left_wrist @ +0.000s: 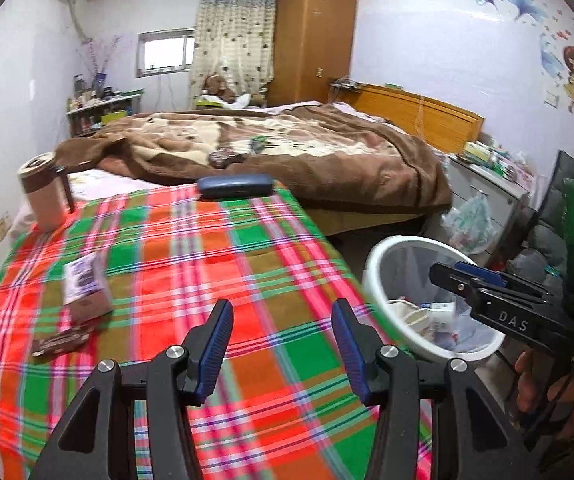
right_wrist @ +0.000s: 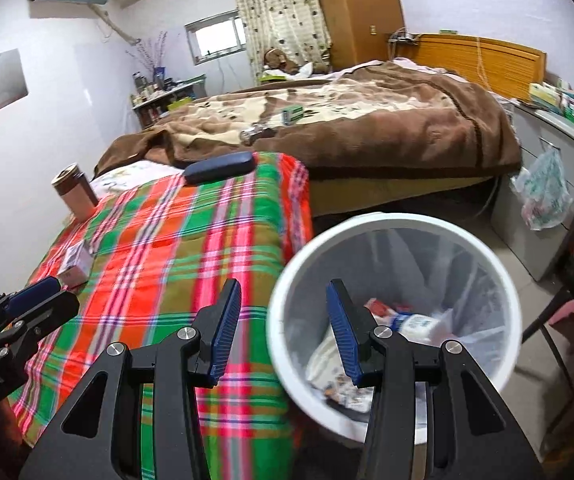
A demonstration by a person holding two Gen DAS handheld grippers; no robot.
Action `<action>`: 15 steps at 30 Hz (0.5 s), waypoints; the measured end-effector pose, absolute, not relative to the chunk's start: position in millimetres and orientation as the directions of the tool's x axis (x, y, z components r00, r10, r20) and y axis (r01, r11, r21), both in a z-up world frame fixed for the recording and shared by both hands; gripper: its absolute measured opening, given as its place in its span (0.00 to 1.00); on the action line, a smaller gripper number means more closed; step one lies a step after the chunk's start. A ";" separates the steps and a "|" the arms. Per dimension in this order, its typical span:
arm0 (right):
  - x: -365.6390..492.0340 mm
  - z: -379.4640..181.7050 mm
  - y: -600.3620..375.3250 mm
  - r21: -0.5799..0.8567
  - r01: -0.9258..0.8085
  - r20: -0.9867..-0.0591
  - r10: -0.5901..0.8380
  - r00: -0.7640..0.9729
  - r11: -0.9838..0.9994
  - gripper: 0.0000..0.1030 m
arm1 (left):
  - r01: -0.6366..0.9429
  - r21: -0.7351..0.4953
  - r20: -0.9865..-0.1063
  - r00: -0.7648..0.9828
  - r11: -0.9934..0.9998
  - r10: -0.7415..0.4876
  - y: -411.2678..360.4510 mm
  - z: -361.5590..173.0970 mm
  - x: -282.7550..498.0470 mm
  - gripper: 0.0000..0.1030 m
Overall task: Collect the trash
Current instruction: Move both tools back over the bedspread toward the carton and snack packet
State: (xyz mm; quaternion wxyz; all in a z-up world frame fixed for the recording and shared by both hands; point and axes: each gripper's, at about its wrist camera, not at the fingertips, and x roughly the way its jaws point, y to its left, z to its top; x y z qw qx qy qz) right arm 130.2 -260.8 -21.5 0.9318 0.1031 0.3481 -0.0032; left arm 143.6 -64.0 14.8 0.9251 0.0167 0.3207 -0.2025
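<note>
My left gripper is open and empty above a bright plaid cloth. On the cloth to its left lie a small printed box and a dark wrapper. My right gripper is also open and empty, over the near rim of a white trash bin lined with a clear bag. White packaging and other scraps lie inside the bin. The left wrist view shows the bin to the right of the cloth, with the right gripper above it in a person's hand.
A brown-lidded cup and a dark blue case sit at the cloth's far end. Beyond lies a bed with a brown blanket and small items on it. A grey cabinet with a hanging plastic bag stands to the right.
</note>
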 end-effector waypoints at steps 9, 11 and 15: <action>140.8 -17.7 -224.0 0.175 -0.010 -0.645 0.122 0.755 0.985 0.45 | 0.269 -0.091 -0.597 0.756 0.959 -0.269 7.6 11.1 154.8 0.49; 146.0 -17.7 -214.9 0.175 -0.026 -0.644 0.134 0.753 0.984 0.45 | 0.244 -0.089 -0.602 0.760 0.966 -0.247 24.6 8.2 157.2 0.49; 153.0 -19.0 -200.5 0.174 -0.061 -0.650 0.161 0.743 0.983 0.45 | 0.199 -0.072 -0.611 0.766 0.977 -0.201 53.1 3.5 161.1 0.49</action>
